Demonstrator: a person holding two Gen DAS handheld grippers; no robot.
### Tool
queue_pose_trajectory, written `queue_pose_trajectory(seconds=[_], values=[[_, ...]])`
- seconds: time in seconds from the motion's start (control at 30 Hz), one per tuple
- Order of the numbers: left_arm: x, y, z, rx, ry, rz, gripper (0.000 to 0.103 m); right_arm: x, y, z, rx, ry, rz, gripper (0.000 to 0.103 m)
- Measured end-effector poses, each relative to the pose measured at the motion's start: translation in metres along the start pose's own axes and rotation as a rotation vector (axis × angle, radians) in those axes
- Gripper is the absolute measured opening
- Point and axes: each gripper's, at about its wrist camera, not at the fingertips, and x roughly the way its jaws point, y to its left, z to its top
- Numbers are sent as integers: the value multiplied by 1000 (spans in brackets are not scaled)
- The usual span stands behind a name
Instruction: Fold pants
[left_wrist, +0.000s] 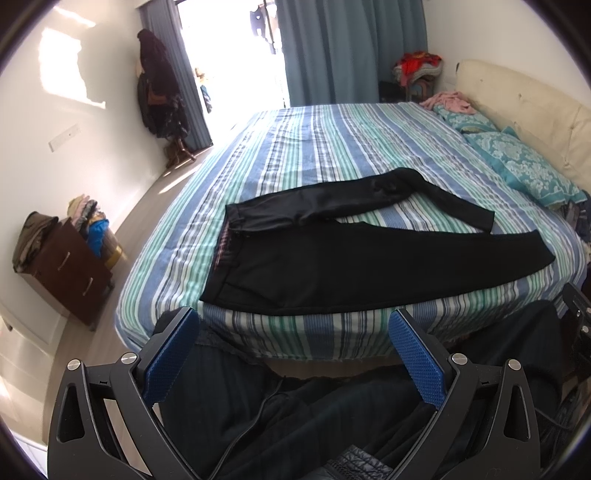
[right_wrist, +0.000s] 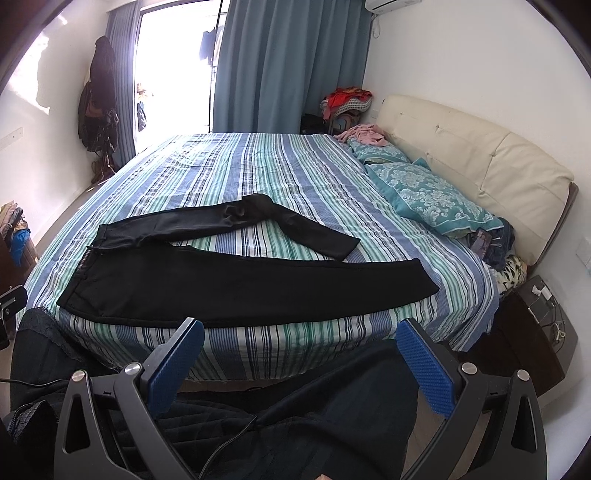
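Note:
Black pants (left_wrist: 332, 266) (right_wrist: 229, 284) lie spread on the striped bed (left_wrist: 295, 147) (right_wrist: 240, 166), waistband at the left, both legs running to the right. The near leg lies flat along the bed's front edge; the far leg is bent at the knee. My left gripper (left_wrist: 293, 334) is open with nothing between its blue pads, held below the bed's front edge, short of the pants. My right gripper (right_wrist: 301, 341) is open as well and holds nothing, hanging below the front edge under the near leg. A person's dark clothing fills the space beneath both grippers.
Teal patterned pillows (right_wrist: 432, 195) and a cream headboard (right_wrist: 480, 155) line the bed's right side. Pink cloth (right_wrist: 364, 134) lies at the far corner. A dark nightstand (right_wrist: 535, 332) stands at the right, a brown drawer unit (left_wrist: 70, 269) with piled clothes at the left, a coat rack (left_wrist: 162, 85) by the curtains.

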Motion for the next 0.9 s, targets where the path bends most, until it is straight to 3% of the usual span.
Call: queue_pose_trajectory(seconds=[0.9], values=[[-1,3,4,-4,11,3,103,6,1,1,-12,19,-23,103]])
